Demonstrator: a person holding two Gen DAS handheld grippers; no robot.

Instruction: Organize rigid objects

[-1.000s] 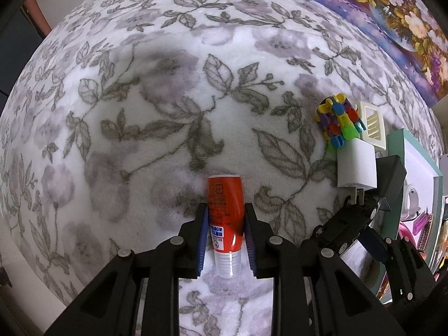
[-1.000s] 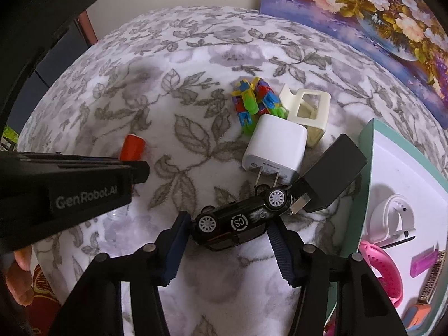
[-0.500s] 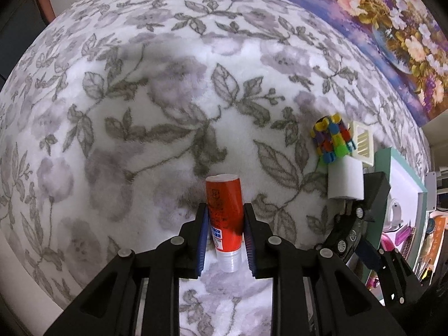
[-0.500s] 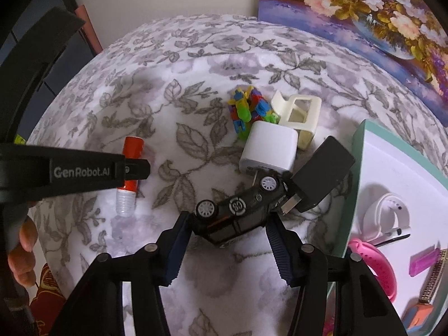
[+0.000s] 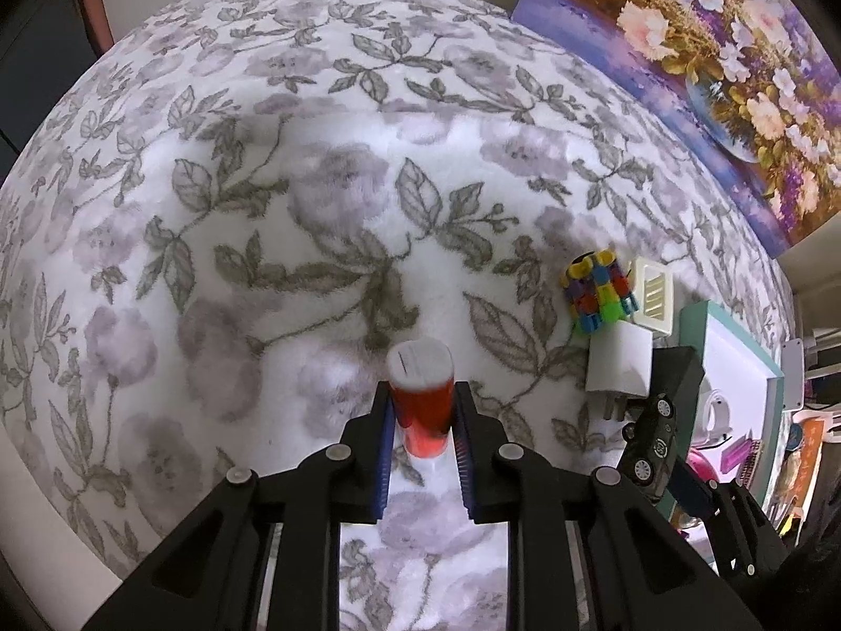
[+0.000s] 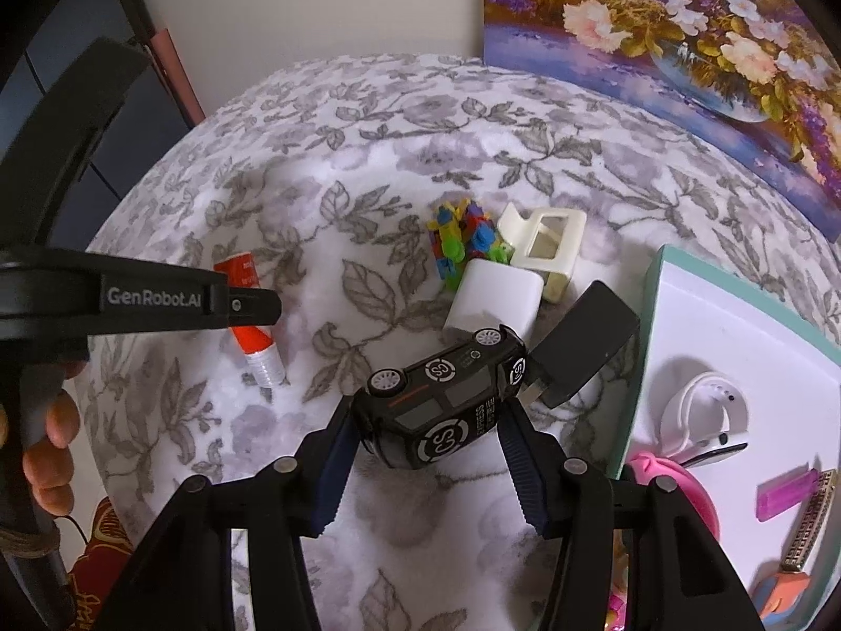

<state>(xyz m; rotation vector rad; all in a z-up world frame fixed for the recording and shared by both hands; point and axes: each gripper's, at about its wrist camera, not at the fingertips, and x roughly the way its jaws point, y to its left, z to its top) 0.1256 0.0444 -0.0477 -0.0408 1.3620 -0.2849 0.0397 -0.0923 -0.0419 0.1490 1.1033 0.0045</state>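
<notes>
Grey-and-lilac floral plush covers the table [image 6: 368,168], where a cluster of bright interlocking plastic blocks [image 6: 462,242], a cream slotted plastic holder [image 6: 546,242], a white cube-shaped wall charger [image 6: 494,299] and a flat black rectangular device [image 6: 588,347] crowd together at the 12 to 2 o'clock of the right gripper [image 6: 426,465]. A teal-rimmed white tray [image 6: 652,347] lies at its 3 o'clock. The right gripper clasps a black toy car with white wheels [image 6: 447,399], raised and tilted. At 10 o'clock, the left gripper [image 5: 423,457] is clenched on a red glue tube with a white end [image 5: 423,399], its clear nozzle touching the cloth.
</notes>
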